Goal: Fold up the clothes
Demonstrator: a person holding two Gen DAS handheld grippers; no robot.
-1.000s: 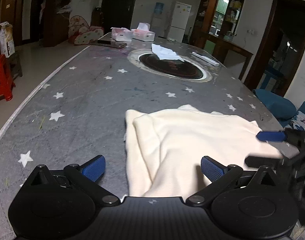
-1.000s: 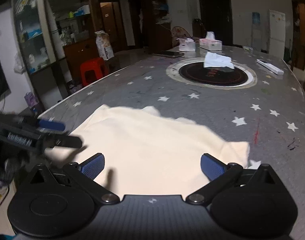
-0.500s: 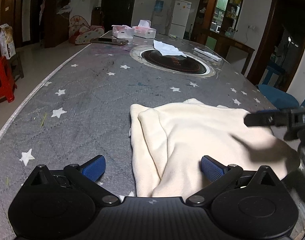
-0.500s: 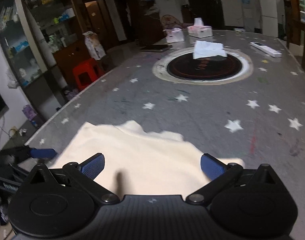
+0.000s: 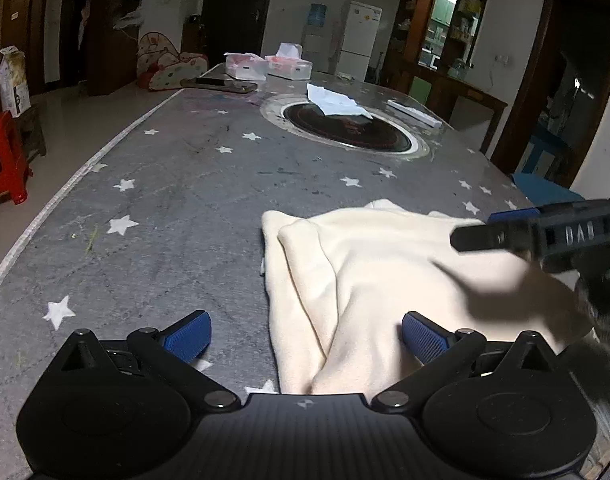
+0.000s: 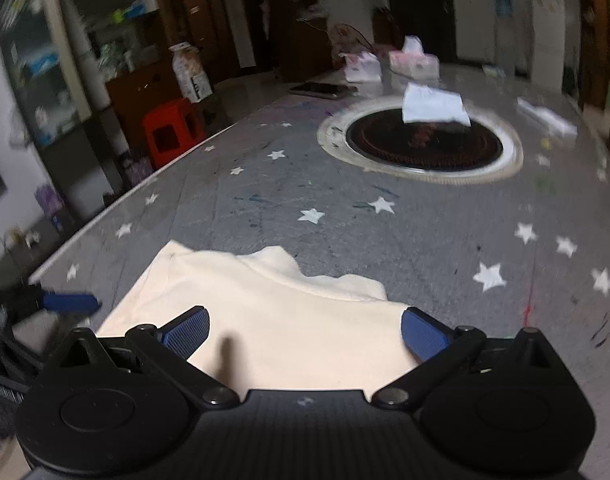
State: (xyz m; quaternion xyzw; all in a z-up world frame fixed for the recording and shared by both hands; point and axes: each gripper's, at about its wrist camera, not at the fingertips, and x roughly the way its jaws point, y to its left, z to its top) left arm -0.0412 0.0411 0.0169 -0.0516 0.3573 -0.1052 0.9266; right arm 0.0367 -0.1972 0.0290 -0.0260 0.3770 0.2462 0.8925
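Observation:
A cream garment [image 5: 385, 272] lies folded on the grey star-patterned table [image 5: 185, 184] near its front edge; it also shows in the right wrist view [image 6: 273, 320]. My left gripper [image 5: 305, 336] is open and empty, just above the garment's near left edge. My right gripper [image 6: 305, 328] is open and empty, hovering over the garment's near side. The right gripper shows at the right of the left wrist view [image 5: 501, 228], raised above the cloth. One left fingertip [image 6: 71, 303] shows at the left of the right wrist view.
A round black hotplate [image 5: 345, 128] with a white cloth [image 5: 333, 100] on it sits mid-table. Tissue boxes [image 5: 265, 66], a phone [image 5: 221, 85] and a remote [image 5: 413, 108] lie at the far end. A red stool [image 6: 169, 128] stands on the floor to the left.
The right gripper rose from the cloth's right edge and moved in above the garment. The left gripper drew slightly back and lower. The garment lies still.

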